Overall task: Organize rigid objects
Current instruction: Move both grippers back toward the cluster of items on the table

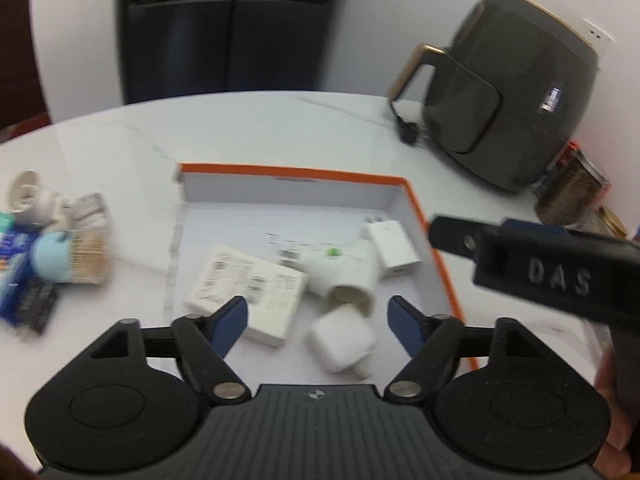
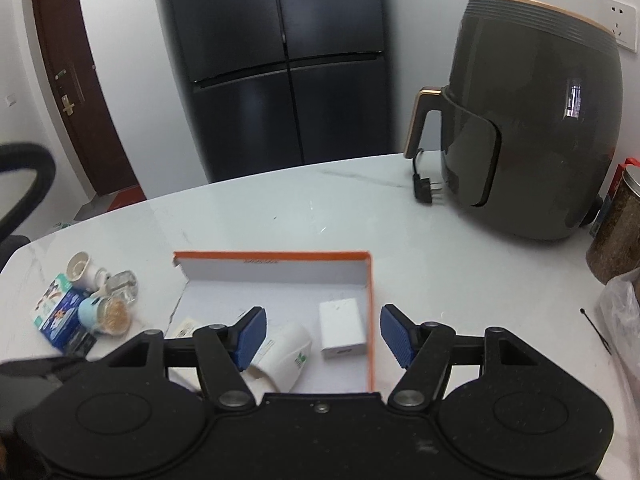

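My left wrist view is motion-blurred, softest beyond the fingers. My right view is sharp, evenly lit, with a window glint on the air fryer (image 2: 532,120); fisheye corners darken.

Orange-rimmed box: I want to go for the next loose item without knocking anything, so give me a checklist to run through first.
1. Left gripper empty, jaws apart: ok.
2. Right gripper empty, jaws apart: ok.
3. Orange-rimmed box sits flat on the table: ok.
4. Free floor left in the box beyond the chargers: ok, the far part is bare.
5. Loose pile beside the box within view: ok, to the box's left.
6. Right gripper clear of the left one's path: not ok, it crosses the box's right edge in the left wrist view.
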Motion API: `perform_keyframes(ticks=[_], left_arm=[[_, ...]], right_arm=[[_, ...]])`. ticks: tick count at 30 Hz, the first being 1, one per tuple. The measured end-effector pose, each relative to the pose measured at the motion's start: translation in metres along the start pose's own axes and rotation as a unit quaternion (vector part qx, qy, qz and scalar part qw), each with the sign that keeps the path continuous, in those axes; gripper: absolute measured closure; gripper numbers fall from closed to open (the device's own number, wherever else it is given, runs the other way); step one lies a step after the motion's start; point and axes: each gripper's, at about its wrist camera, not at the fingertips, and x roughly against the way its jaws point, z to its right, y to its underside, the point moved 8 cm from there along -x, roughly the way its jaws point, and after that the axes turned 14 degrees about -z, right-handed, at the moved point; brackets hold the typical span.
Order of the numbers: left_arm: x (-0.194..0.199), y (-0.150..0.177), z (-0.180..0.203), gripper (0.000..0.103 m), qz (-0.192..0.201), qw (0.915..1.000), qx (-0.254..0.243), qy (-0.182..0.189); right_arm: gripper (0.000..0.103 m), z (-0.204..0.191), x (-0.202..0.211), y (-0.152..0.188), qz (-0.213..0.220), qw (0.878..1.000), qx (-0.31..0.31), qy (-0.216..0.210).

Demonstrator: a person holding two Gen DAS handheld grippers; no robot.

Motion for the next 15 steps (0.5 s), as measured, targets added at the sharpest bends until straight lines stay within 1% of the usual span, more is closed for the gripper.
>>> perform_keyframes(ticks=[4, 6, 12, 15], left_arm=[[0.011, 0.006, -0.024, 0.015, 0.001, 0.9995, 0.019, -0.023], [0.016, 0.011, -0.035, 0.009, 0.0, 0.9989, 0.027, -0.037], [0.033, 0.024, -0.07, 0.004, 0.001, 0.9967, 0.045, -0.068], [0.041, 0.028, -0.089, 0.002, 0.003, 0.9954, 0.058, -0.076]], right_arm=[[0.024, -0.016, 0.001, 0.011, -0.007, 1.0, 0.004, -0.002], [0.023, -0.023, 0.001, 0.014, -0.009, 1.0, 0.006, -0.001], [0.02, -0.052, 0.003, 0.024, -0.017, 1.0, 0.02, -0.013], [0.02, -0.072, 0.004, 0.026, -0.018, 0.999, 0.03, -0.022]])
